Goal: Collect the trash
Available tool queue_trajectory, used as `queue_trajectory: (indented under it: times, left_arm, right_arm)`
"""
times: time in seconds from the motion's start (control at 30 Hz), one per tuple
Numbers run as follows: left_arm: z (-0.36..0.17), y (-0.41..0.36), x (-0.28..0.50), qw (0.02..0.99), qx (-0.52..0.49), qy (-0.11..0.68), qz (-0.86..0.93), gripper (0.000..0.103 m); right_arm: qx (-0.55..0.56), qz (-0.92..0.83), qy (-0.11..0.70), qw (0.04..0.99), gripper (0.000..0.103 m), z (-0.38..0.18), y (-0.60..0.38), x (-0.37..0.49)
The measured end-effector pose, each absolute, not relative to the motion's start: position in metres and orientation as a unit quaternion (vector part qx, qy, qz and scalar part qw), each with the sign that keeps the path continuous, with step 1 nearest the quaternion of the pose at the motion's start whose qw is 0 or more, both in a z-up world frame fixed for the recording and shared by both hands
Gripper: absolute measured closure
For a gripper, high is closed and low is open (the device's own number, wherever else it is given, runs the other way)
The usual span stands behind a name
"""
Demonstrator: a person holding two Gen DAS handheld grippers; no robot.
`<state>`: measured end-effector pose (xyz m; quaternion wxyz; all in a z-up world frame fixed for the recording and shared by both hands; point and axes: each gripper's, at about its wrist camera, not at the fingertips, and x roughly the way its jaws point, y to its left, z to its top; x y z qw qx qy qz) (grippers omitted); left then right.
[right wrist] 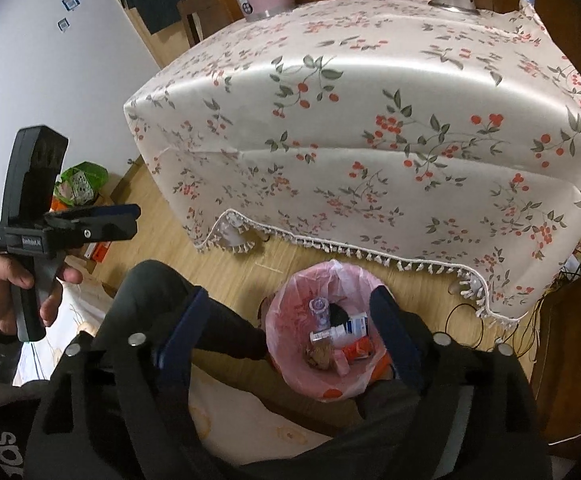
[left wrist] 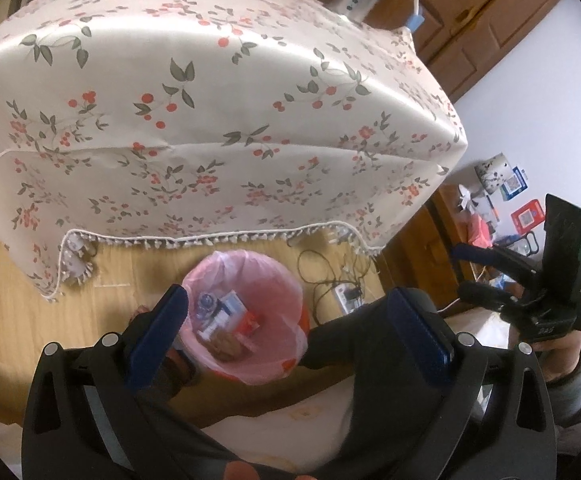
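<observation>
Both grippers, left (left wrist: pixel 286 316) and right (right wrist: pixel 290 320), hang with fingers spread wide and empty above a pink-lined trash bin (right wrist: pixel 290 308) on the floor, holding cartons and wrappers (right wrist: pixel 354 344), beside a floral-clothed table (right wrist: pixel 370 120).

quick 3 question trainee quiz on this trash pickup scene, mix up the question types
1. True or false: the pink-lined trash bin on the floor already holds rubbish.
2. The right gripper is: A) shut on a box B) open with nothing between its fingers C) shut on a bottle.
3. Fill in: the table is covered by a ____ cloth.

Key: 1 true: boxes and a clear plastic bottle lie inside. 2 B. 3 floral.
</observation>
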<state>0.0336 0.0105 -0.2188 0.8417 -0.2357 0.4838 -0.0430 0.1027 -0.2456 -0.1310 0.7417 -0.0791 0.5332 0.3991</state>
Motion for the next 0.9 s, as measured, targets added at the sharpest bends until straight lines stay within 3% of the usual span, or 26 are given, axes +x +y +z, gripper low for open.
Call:
queue_trajectory:
  times: [0.23,0.9]
  left_arm:
    - [-0.210,0.013,0.032,0.850,-0.218,0.478,-0.034,0.006]
    - [-0.142,0.011,0.021,0.886,-0.150,0.438,-0.016,0.006]
  right_arm:
    - [-0.068,0.386,0.514,0.763,0.006,-0.117,-0.252,0.109]
    - [-0.057,0.364,0.444,0.817,0.005,-0.050,-0.270,0.120]
